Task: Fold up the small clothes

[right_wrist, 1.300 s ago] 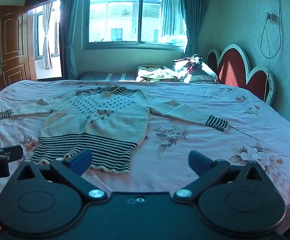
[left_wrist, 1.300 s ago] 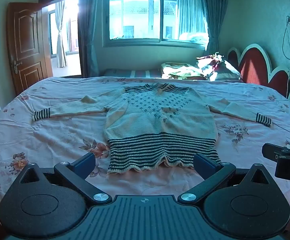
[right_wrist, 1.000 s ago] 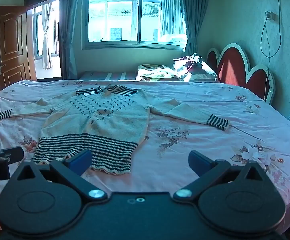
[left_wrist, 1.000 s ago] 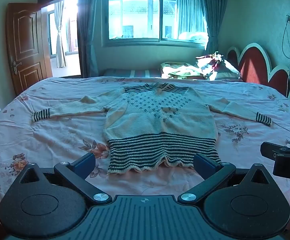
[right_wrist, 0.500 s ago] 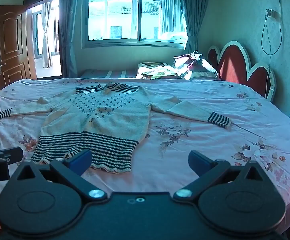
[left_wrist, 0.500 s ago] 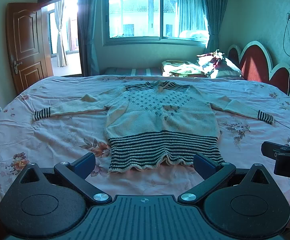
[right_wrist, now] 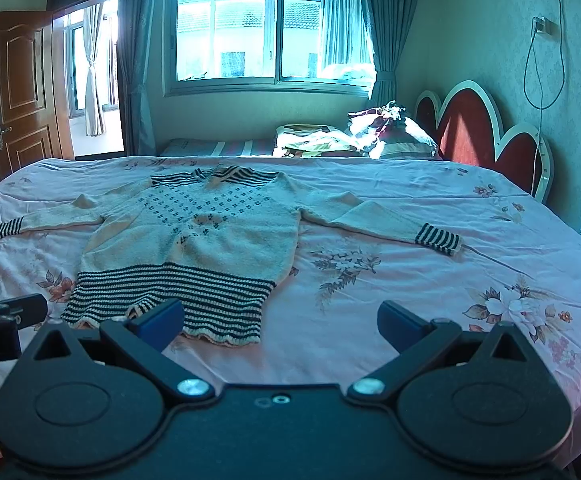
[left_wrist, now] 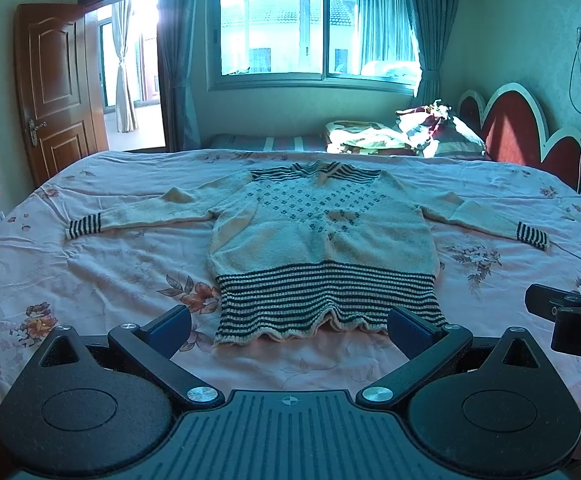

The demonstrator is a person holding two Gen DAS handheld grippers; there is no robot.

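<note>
A small cream knitted sweater (left_wrist: 322, 236) with a dark striped hem, cuffs and collar lies flat, front up, on the pink flowered bed sheet (left_wrist: 102, 272), both sleeves spread out sideways. It also shows in the right wrist view (right_wrist: 210, 236), left of centre. My left gripper (left_wrist: 288, 328) is open and empty, above the bed's near edge just short of the striped hem. My right gripper (right_wrist: 280, 318) is open and empty, to the right of the hem, over bare sheet. Each gripper's tip shows at the edge of the other's view.
A pile of bedding and pillows (left_wrist: 406, 134) lies at the far side under the window. A red and white headboard (left_wrist: 526, 132) stands at the right. A brown door (left_wrist: 56, 88) stands open at the left. A cable (right_wrist: 538, 60) hangs on the right wall.
Both grippers have tipped slightly downward and edged closer to the bed, so the sweater sits a little lower in both views. Jaws stay open; the sweater has not moved.
</note>
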